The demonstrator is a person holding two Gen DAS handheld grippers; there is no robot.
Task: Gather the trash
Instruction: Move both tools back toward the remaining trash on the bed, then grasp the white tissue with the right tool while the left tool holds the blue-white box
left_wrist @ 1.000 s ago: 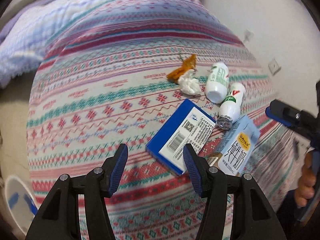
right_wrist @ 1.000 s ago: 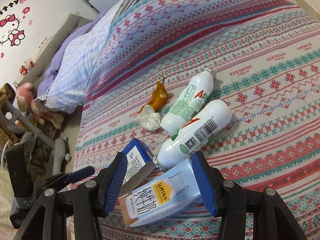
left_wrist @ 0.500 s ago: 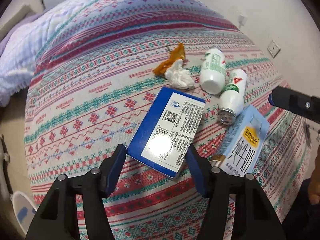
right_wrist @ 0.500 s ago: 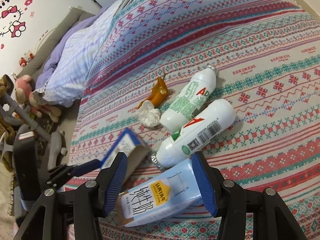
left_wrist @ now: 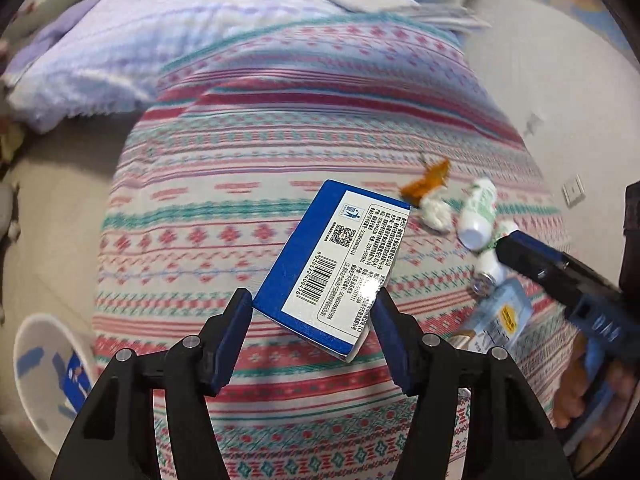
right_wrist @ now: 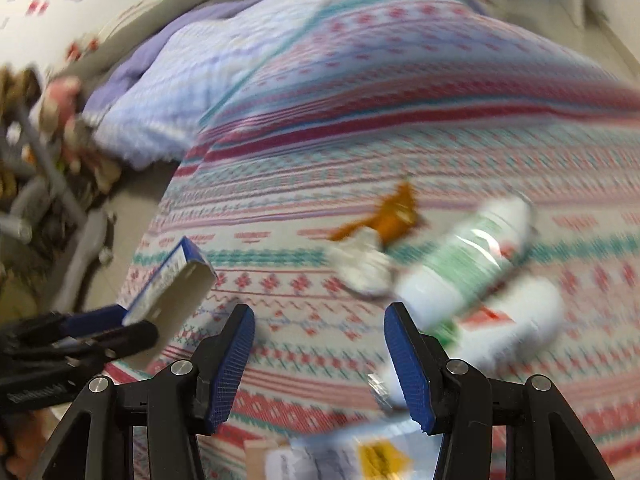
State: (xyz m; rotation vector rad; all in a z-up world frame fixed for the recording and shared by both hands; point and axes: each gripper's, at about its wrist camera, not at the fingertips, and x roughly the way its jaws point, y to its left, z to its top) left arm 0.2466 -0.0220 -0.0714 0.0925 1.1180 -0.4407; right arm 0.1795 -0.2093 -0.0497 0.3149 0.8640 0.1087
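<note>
My left gripper (left_wrist: 310,300) is shut on the near end of a blue box (left_wrist: 328,256) with a white barcode label. The right wrist view shows the box (right_wrist: 176,284) tilted up off the patterned bedspread (left_wrist: 240,184), held in the left gripper's fingers (right_wrist: 132,332). Further right lie an orange wrapper (left_wrist: 428,180), a crumpled white tissue (left_wrist: 434,212), two white bottles (left_wrist: 476,220) and a light-blue milk carton (left_wrist: 500,316). My right gripper (right_wrist: 318,356) is open and holds nothing; it hovers over the carton (right_wrist: 340,456), near the bottles (right_wrist: 464,264). That view is blurred.
A white bin (left_wrist: 36,364) with something blue inside stands on the floor at the lower left. A pale purple quilt (left_wrist: 160,40) covers the bed's far end. Soft toys and a grey frame (right_wrist: 48,160) crowd the floor on the left. A wall (left_wrist: 560,100) runs along the right.
My left gripper has closed on the blue box and lifted it off the bedspread, swinging left. My right gripper has pulled up and back from the milk carton, still open.
</note>
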